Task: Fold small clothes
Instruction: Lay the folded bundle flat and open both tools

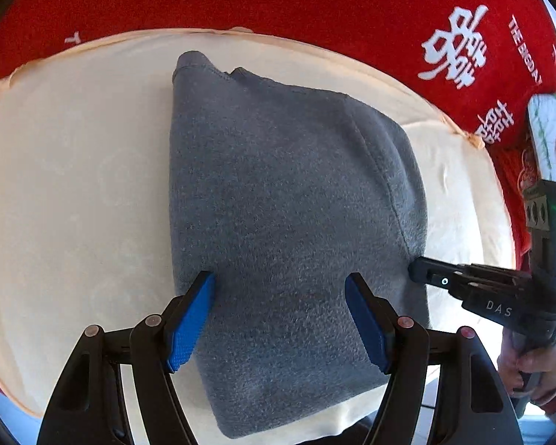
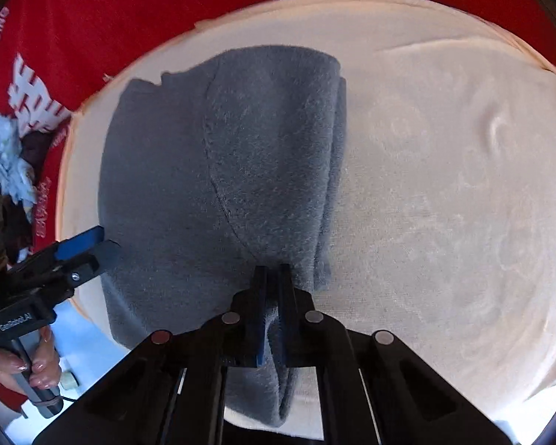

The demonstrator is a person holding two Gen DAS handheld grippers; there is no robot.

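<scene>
A grey fleece garment [image 1: 285, 207] lies folded on a cream cloth [image 1: 74, 193]. My left gripper [image 1: 280, 285] is open, its blue pads [image 1: 189, 322] spread above the garment's near part, holding nothing. My right gripper [image 2: 272, 272] is shut on the garment's near right edge, with grey fleece [image 2: 218, 170] pinched between its fingers. The right gripper also shows in the left wrist view [image 1: 419, 269], at the garment's right edge. The left gripper shows in the right wrist view [image 2: 92, 244], at the garment's left edge.
The cream cloth [image 2: 444, 185] covers a round surface, on red bedding with white characters [image 1: 452, 48]. A printed packet [image 1: 552, 133] lies at the right in the left wrist view. A pale blue bundle [image 2: 3, 155] lies at the left in the right wrist view.
</scene>
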